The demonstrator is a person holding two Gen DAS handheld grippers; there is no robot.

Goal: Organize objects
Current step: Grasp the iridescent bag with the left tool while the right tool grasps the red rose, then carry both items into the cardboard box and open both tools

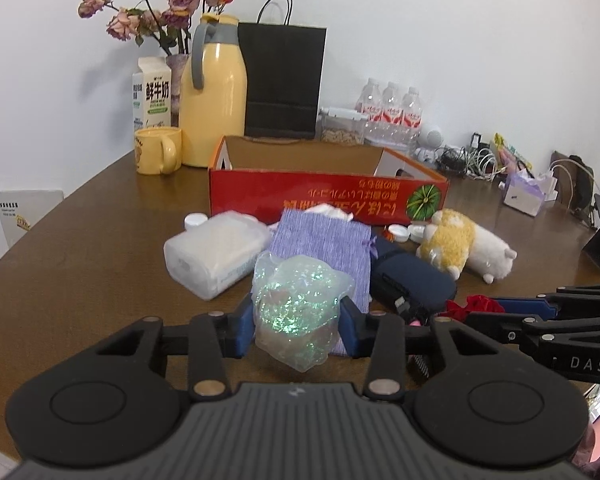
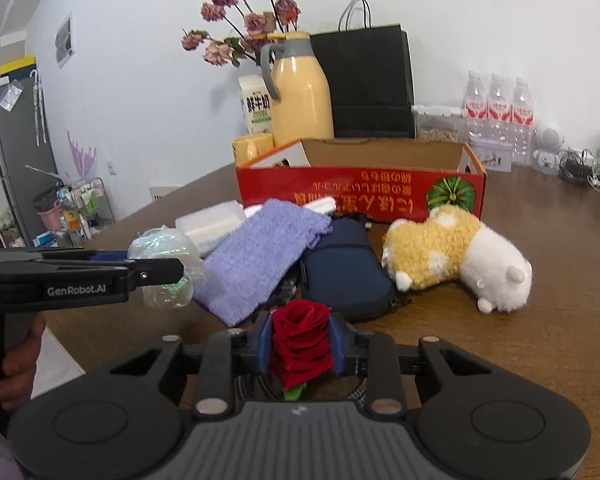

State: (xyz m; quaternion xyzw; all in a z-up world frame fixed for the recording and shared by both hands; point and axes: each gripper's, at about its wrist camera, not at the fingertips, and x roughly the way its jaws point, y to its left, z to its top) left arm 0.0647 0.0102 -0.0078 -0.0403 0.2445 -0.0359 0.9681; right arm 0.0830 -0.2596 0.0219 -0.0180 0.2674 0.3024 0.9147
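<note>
My left gripper (image 1: 298, 320) is shut on a glittery translucent pouch (image 1: 296, 312), its blue pads pressing both sides. My right gripper (image 2: 300, 344) is shut on a red fabric rose (image 2: 302, 340). Behind them on the brown table (image 1: 80, 260) lie a lilac woven bag (image 1: 324, 240), a frosted white plastic case (image 1: 216, 252), a navy zip case (image 2: 346, 264) and a yellow-and-white plush toy (image 2: 456, 256). A red open cardboard box (image 1: 328, 196) stands behind the pile. In the right wrist view the left gripper (image 2: 156, 270) shows at the left with the pouch (image 2: 168, 248).
Along the wall stand a yellow thermos (image 1: 214, 96), a yellow mug (image 1: 158, 156), a milk carton (image 1: 152, 96), dried roses (image 1: 160, 4), a black paper bag (image 1: 282, 80), water bottles (image 1: 390, 108) and tangled cables (image 1: 472, 160). A person's hand (image 2: 12, 364) holds the left gripper's handle.
</note>
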